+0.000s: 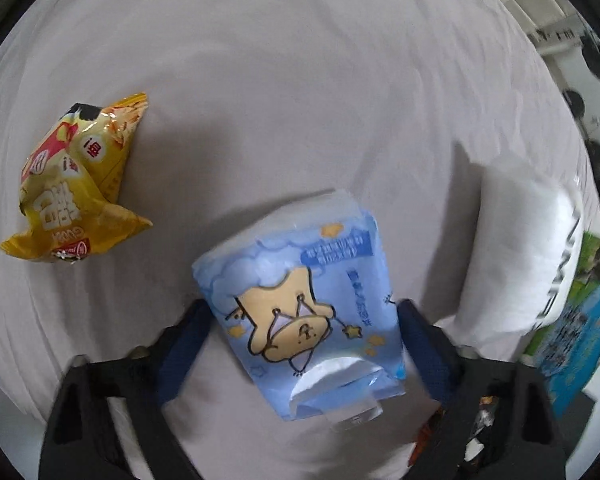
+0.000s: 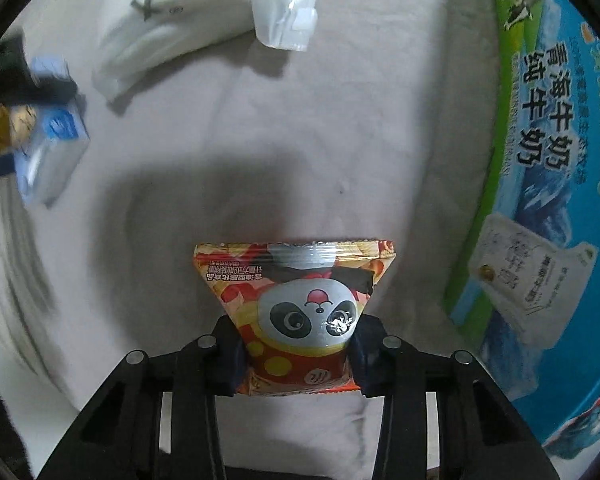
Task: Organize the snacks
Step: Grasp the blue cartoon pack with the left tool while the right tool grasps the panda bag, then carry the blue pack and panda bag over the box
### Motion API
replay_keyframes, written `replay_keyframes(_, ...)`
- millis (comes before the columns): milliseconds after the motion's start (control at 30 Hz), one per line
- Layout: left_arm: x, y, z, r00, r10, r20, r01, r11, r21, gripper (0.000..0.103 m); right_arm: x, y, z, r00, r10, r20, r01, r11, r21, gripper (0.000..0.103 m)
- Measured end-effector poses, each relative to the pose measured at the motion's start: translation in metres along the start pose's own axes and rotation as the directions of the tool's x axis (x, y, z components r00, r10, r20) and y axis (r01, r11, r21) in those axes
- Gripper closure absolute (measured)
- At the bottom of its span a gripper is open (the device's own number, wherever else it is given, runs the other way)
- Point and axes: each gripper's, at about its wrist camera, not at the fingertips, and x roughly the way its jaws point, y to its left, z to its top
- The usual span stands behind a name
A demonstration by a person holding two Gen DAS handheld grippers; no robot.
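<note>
Snacks lie scattered on a surface draped in pale cloth [image 2: 300, 140], and the pickup step is in hand for two of them at once. The right tool [image 2: 296, 354] pinches a red and orange panda pack [image 2: 296, 312], its jaws pressed into the pack's sides near the lower end, so that the foil narrows there and flares toward the sealed top edge. The left tool [image 1: 304, 340] stands spread around a light blue pack [image 1: 304, 300] printed with a cream cartoon animal; the blue fingers [image 1: 420, 344] flank it closely, and whether the pads already press on it I cannot tell.

Taking the blue pack as landmark: a crumpled yellow bag [image 1: 72, 184] lies well apart on one side, a white pillow-like pack [image 1: 512, 260] with dark lettering lies near on the other, and beyond that pack sits a large blue and green milk carton [image 1: 580, 320].

The next move, as I judge it, calls for the left jaws to close firmly on the blue pack, then for both packs to be lifted clear and carried to wherever the snacks are gathered, probably by the carton. The blue pack looks soft and puffy, with a folded flap at its near end, so it may slip or deform in the grip.
</note>
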Motion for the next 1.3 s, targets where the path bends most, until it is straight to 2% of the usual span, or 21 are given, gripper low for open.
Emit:
replay_keyframes(67, 0.0, -0.008, -0.01, 0.999, 0.039, 0.016, -0.04, 0.997, 0.072, 0.03, -0.004, -0.003, 0.005, 0.997, 0.078, 0.006, -0.078, 0.997, 0.025, 0.06)
replay_keyframes(133, 0.0, -0.017, -0.025, 0.997, 0.073, 0.03, -0.077, 0.988, 0.138, 0.039, -0.007, -0.008, 0.01, 0.993, 0.119, 0.02, -0.119, 0.992, 0.048, 0.058)
replay_keyframes(200, 0.001, -0.026, -0.043, 0.993, 0.11, 0.052, -0.118, 0.972, 0.203, 0.039, -0.01, -0.012, 0.014, 0.99, 0.135, 0.031, -0.137, 0.989, 0.059, 0.054)
replay_keyframes(267, 0.004, -0.029, -0.06, 0.991, 0.12, 0.059, -0.13, 0.964, 0.232, 0.039, -0.017, -0.014, 0.02, 0.989, 0.145, 0.032, -0.147, 0.987, 0.06, 0.051)
replay_keyframes(333, 0.005, -0.03, -0.072, 0.993, 0.108, 0.055, -0.118, 0.963, 0.243, 0.039, -0.022, -0.018, 0.017, 0.989, 0.143, 0.032, -0.144, 0.988, 0.056, 0.046)
replay_keyframes(467, 0.011, -0.035, -0.094, 0.994, 0.096, 0.052, -0.106, 0.961, 0.256, 0.039, -0.021, -0.019, 0.008, 0.989, 0.142, 0.032, -0.143, 0.988, 0.05, 0.045)
replay_keyframes(767, 0.025, -0.047, -0.103, 0.985, 0.151, 0.084, -0.168, 0.947, 0.273, 0.039, -0.009, -0.018, 0.015, 0.994, 0.109, 0.012, -0.11, 0.992, 0.065, 0.045)
replay_keyframes(800, 0.024, -0.047, -0.104, 0.985, 0.149, 0.086, -0.167, 0.948, 0.27, 0.039, -0.007, -0.012, 0.012, 0.995, 0.103, 0.015, -0.103, 0.992, 0.068, 0.046)
replay_keyframes(900, 0.025, -0.049, -0.102, 0.984, 0.153, 0.094, -0.173, 0.948, 0.267, 0.043, -0.011, 0.0, 0.012, 0.997, 0.072, 0.027, -0.074, 0.995, 0.068, 0.057)
replay_keyframes(1067, 0.019, -0.05, -0.106, 0.983, 0.149, 0.105, -0.172, 0.948, 0.268, 0.051, -0.014, 0.01, 0.008, 0.997, 0.044, 0.055, -0.047, 0.998, 0.049, 0.06)
replay_keyframes(1300, -0.005, -0.054, -0.123, 0.982, 0.131, 0.133, -0.163, 0.95, 0.267, 0.054, -0.027, 0.024, -0.006, 0.995, 0.03, 0.096, -0.033, 0.999, 0.03, 0.062)
